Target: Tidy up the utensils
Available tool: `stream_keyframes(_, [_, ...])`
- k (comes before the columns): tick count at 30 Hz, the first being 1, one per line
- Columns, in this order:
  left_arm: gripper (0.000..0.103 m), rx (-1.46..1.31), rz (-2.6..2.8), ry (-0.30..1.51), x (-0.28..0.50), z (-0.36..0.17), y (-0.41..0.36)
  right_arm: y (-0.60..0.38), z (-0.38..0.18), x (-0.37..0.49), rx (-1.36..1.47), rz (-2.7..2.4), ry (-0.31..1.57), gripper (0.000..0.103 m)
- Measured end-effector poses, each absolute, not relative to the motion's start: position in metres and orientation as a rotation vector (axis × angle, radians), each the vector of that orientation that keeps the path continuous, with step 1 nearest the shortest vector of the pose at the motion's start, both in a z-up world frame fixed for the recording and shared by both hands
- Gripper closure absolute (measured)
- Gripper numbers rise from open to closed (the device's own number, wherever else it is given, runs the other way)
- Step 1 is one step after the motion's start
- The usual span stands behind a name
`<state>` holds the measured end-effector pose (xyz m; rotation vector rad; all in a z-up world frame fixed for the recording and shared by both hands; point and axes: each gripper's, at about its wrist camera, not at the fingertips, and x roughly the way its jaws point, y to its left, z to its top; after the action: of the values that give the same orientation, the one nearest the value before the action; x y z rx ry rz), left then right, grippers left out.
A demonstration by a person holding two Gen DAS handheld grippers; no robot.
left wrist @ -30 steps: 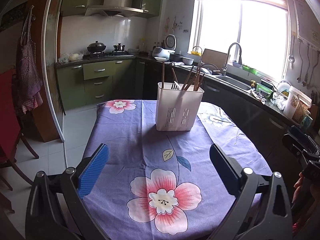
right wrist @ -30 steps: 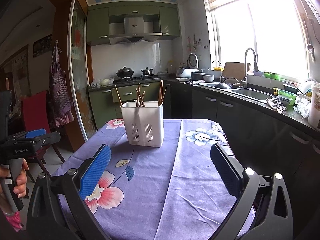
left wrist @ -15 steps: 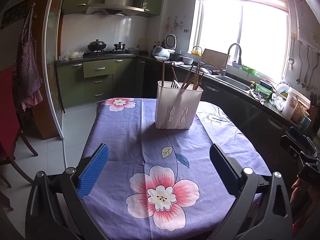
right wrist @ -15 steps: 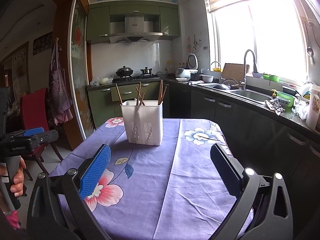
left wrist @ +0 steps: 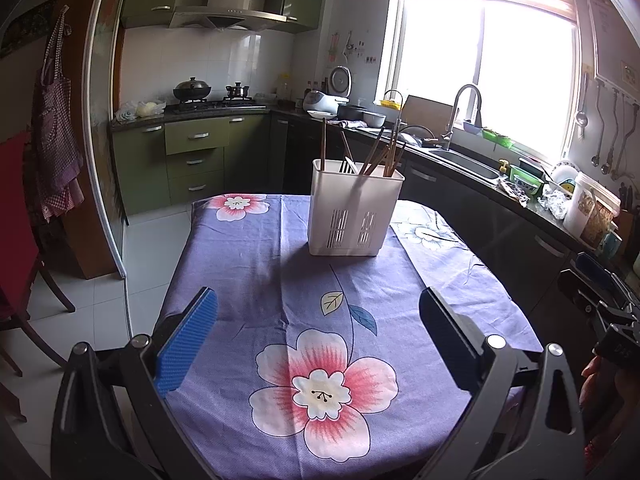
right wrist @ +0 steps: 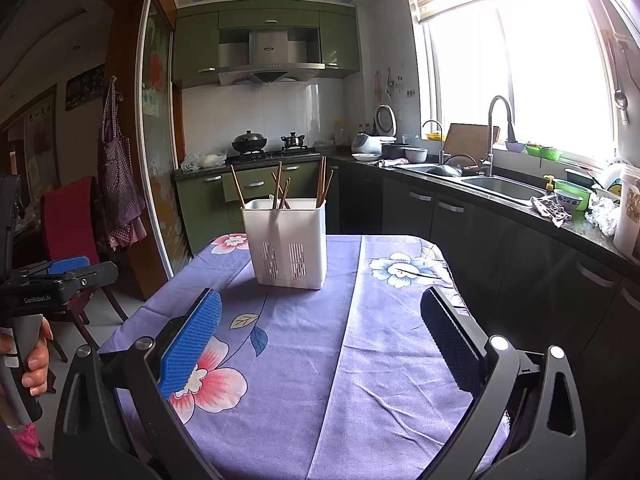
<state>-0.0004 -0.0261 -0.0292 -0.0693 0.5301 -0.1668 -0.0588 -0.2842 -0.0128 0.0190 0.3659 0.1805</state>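
Note:
A white slotted utensil holder [left wrist: 354, 212] stands upright on the far half of the purple flowered tablecloth [left wrist: 280, 304]. Several brown chopsticks [left wrist: 378, 156] stick up out of it. It also shows in the right wrist view [right wrist: 287, 240] with its chopsticks [right wrist: 280, 188]. My left gripper [left wrist: 318, 324] is open and empty above the near end of the table, well short of the holder. My right gripper [right wrist: 320, 324] is open and empty too, at the near right side of the table. No loose utensils lie on the cloth.
A kitchen counter with sink [left wrist: 466, 160] and clutter runs along the right. A stove with pots [left wrist: 192, 90] is at the back. A red chair [right wrist: 70, 216] stands left of the table. The hand holding the left gripper [right wrist: 36, 288] shows at the left edge of the right wrist view.
Both grippers have drifted back slightly from the table and stayed open. The holder and chopsticks have not moved.

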Motion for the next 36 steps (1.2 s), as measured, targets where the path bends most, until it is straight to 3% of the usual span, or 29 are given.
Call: stream_keyframes(36, [0.007,-0.068,-0.156,0.526,0.0038,-0.0299,-0.0254,-0.283,-0.0165,-0.056,0.021,0.188,0.374,0.005])
